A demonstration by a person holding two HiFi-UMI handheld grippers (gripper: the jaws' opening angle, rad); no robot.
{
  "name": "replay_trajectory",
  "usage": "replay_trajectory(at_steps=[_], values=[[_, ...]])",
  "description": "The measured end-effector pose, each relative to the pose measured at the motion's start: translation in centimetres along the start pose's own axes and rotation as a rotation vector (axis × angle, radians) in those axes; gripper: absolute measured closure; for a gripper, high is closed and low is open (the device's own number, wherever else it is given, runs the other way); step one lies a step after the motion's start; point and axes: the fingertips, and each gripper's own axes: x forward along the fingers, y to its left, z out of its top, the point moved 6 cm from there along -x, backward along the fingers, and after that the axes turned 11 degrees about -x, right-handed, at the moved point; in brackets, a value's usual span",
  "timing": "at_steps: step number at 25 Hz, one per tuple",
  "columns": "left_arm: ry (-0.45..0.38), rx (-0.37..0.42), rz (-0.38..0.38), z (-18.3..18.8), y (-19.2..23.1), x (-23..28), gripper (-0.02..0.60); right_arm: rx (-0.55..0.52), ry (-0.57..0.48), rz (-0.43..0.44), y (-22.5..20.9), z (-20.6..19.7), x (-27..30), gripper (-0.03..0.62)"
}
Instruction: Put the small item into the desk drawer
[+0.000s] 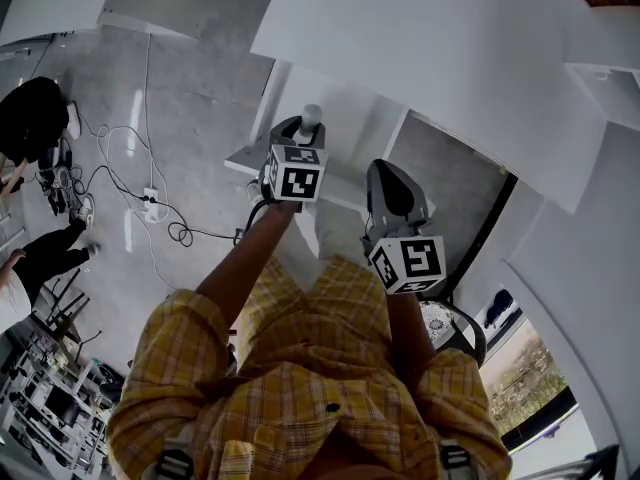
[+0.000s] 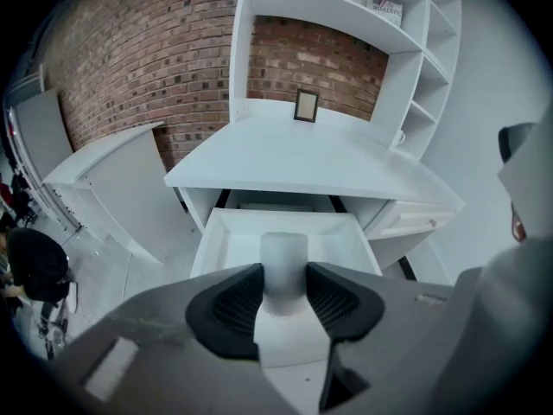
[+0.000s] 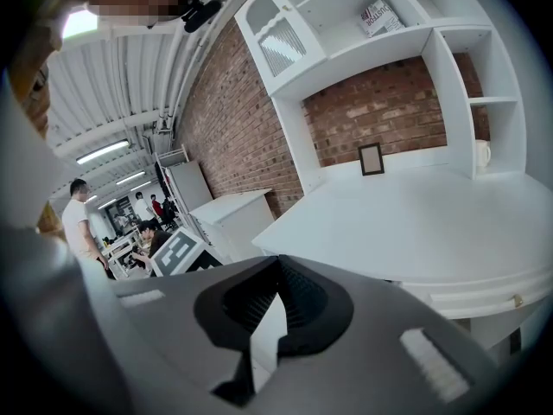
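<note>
The small item is a white cylinder [image 2: 283, 247], and my left gripper [image 2: 283, 285] is shut on it, its dark ribbed pads pressing both sides. It hangs just above the open white desk drawer [image 2: 226, 247], which is pulled out from under the desk top [image 2: 302, 158]. In the head view the left gripper [image 1: 303, 133] holds the cylinder [image 1: 312, 114] over the drawer [image 1: 345, 118]. My right gripper [image 1: 387, 171] hovers to the right, nearer my body. Its jaws are shut with nothing between them in the right gripper view [image 3: 277, 271].
A small picture frame [image 2: 305, 105] stands at the back of the desk. Shelves rise on the right with a book [image 3: 378, 15] and a mug [image 3: 482, 152]. A closed drawer [image 2: 413, 220] sits to the right. Cables [image 1: 150, 203] cross the floor, and people [image 3: 82, 219] stand far left.
</note>
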Motion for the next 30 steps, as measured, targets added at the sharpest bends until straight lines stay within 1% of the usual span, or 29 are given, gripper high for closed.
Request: replay_trajectory(at_steps=[3,8,21,30], values=[[0.025,0.029,0.006,-0.3,-0.1,0.9,0.413,0.004,0.006,-0.002,-0.1,-0.1,-0.2,0.595],[0.065,0.039,0.005,-0.5,0.1,3.0,0.413,0.014,0.024,-0.008,-0.5,-0.7,-0.1,0.595],[0.21,0.02,0.0,-2.2,1.2,8.2,0.413,0.031,0.056,-0.018,-1.0,-1.8,0.4,0.595],[0.277,0.016,0.004,-3.2,1.9,10.8,0.411,0.046,0.067,-0.026,-1.0,-2.4,0.8,0.595]])
